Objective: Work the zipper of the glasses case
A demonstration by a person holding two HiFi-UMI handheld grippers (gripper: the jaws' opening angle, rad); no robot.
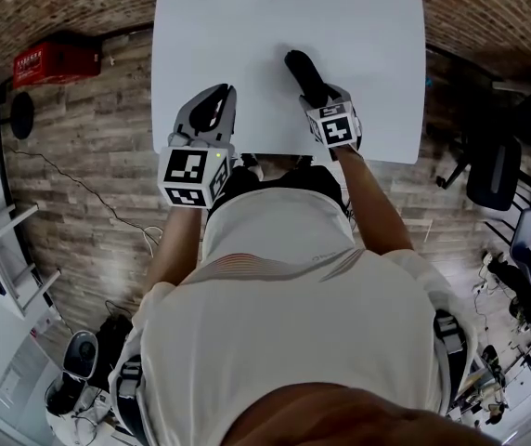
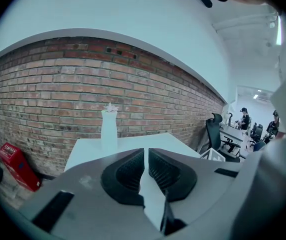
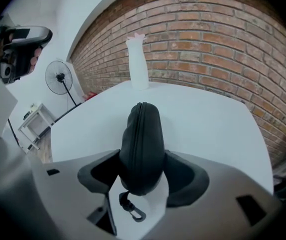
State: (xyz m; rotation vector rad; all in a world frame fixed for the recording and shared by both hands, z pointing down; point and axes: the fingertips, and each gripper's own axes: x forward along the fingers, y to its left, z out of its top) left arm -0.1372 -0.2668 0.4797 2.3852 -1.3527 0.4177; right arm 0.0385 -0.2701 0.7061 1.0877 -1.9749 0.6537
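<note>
While the right tongs (image 3: pixel 143 170) are closed on the near end of the black glasses case (image 3: pixel 142 144), the left tongs (image 2: pixel 145 170) are shut with nothing between them; only a thin gap shows between their two dark pads. In the right gripper view the case stands on its narrow edge between the pads, which touch it on both sides. Its zipper (image 3: pixel 139 126) runs along the top, and the long body points away from the tongs, over the white tabletop (image 3: pixel 213 119). A small metal hook (image 3: pixel 132 210) hangs from the near end of the case, below the pads.

From the head view, the glasses case (image 1: pixel 303 72) sticks out forward from the right tongs (image 1: pixel 317 98), over the middle of the tabletop (image 1: pixel 368 45). I cannot tell if the case rests on the surface. The left tongs (image 1: pixel 212 110) are near the front left edge of the tabletop, well apart from the case. A white vase (image 3: pixel 137 64) stands at the far edge, before a brick wall (image 3: pixel 223 49).
</note>
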